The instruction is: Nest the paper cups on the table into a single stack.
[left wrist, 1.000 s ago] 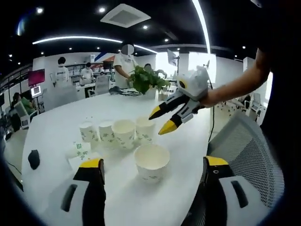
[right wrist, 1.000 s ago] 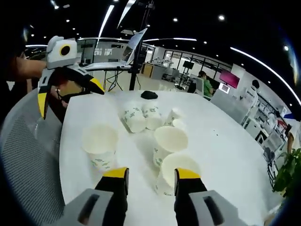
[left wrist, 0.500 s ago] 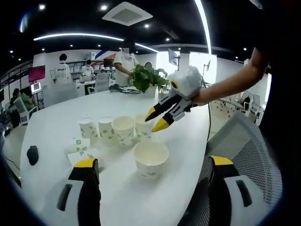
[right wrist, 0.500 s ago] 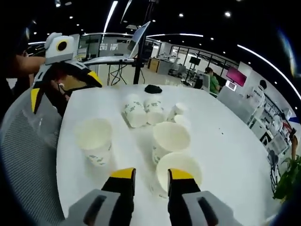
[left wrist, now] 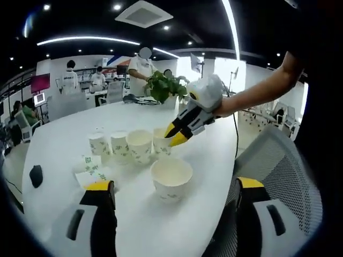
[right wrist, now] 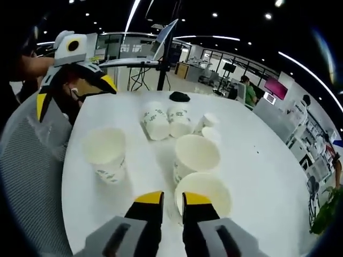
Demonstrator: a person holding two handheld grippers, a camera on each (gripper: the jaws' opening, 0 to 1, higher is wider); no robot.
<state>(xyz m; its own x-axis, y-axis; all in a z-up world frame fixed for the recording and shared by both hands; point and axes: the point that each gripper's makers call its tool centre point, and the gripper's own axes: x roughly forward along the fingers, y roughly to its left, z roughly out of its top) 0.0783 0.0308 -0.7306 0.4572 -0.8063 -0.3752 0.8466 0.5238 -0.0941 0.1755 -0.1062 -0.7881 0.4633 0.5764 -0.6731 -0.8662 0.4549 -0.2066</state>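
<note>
- Right gripper (right wrist: pixel 171 199) has jaws nearly pinched at the near rim of the closest cup (right wrist: pixel 202 194); whether they grip it, I cannot tell.
- Left gripper (left wrist: pixel 174 188), jaws wide apart and holding nothing, should wait by the lone cup (left wrist: pixel 171 179).
- Lift straight up; thin paper rims crush easily.

my left gripper (left wrist: pixel 171 188) has grey jaws with black slots and yellow tips. my right gripper (right wrist: pixel 172 199) matches: grey body, yellow-capped black jaws. a white housing tops each. my sleeve (left wrist: pixel 316 80) is dark.
</note>
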